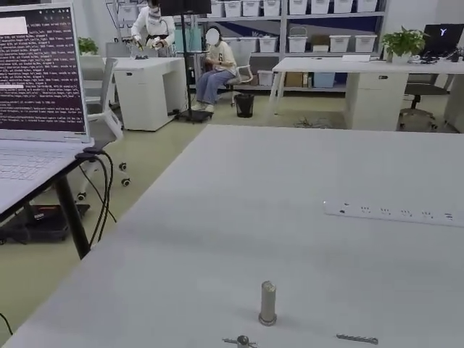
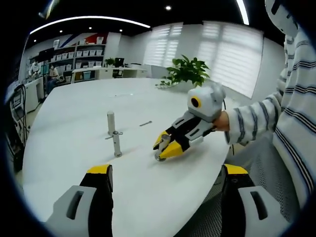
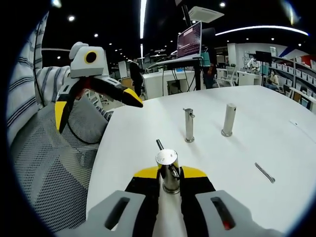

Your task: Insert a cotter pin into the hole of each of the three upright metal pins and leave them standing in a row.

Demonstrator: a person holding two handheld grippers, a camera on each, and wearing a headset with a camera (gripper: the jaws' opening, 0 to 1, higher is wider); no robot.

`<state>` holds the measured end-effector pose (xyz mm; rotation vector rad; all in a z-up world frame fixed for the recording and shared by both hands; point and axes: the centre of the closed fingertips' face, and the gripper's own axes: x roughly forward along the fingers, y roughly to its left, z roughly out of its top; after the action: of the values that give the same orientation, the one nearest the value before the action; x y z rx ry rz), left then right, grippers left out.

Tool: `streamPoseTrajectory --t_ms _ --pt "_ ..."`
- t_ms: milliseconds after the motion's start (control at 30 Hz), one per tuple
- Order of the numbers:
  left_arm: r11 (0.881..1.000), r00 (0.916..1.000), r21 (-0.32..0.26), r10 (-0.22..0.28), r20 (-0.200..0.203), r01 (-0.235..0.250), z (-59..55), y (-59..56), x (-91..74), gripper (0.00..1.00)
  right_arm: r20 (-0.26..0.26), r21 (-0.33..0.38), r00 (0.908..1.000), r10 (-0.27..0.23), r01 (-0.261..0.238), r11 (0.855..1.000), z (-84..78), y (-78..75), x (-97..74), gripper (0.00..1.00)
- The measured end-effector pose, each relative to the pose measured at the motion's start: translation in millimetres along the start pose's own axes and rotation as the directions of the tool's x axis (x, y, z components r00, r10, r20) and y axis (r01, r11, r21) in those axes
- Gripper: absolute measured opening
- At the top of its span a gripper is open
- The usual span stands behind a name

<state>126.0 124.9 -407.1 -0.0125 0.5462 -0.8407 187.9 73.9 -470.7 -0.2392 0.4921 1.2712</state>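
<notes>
**A:** head view, where's stuff at?
**B:** bare metal pin [image 1: 268,303] upright by the tabletop's [image 1: 290,188] near edge, loose cotter pin [image 1: 357,338] lying to its right.
**A:** left gripper view?
**B:** left claw [image 2: 167,170] spread wide, nothing in it, at the near edge.
**A:** right gripper view?
**B:** right claw [image 3: 170,174] clamped tight on the held pin [image 3: 167,158], upright on the tabletop. A second pin [image 3: 189,125] stands farther off, left of the bare one.

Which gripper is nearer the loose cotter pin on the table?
Right. The right gripper, shut on a metal pin, rests on the table with the loose cotter pin to its side; the left gripper hangs open at the table edge, farther off.
</notes>
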Motion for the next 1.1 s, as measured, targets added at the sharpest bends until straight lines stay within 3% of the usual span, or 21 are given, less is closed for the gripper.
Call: streamPoseTrajectory --t_ms 233,600,867,1100 --pt "1.0 0.9996 0.016 0.009 -0.027 -0.009 -6.0 0.1 -3.2 0.91 -0.019 -0.065 0.9998 0.004 -0.005 0.998 0.4 -1.0 0.0 0.09" --pt "0.999 0.9976 0.01 0.039 -0.057 -0.038 -14.1 -1.4 -6.5 0.91 -0.042 -0.094 0.9989 -0.02 0.016 0.995 0.4 -4.8 -3.9 0.08" --pt "0.999 0.9973 -0.007 0.039 -0.062 -0.04 -14.2 -1.4 -7.0 0.92 -0.009 -0.083 0.9988 -0.049 0.048 0.995 14.2 -23.4 -14.6 0.08" --pt "0.999 0.9965 -0.008 0.049 -0.068 -0.05 -15.8 2.1 -7.3 0.94 -0.012 -0.09 0.9979 -0.064 0.063 0.994 19.3 -39.5 -15.9 0.08"
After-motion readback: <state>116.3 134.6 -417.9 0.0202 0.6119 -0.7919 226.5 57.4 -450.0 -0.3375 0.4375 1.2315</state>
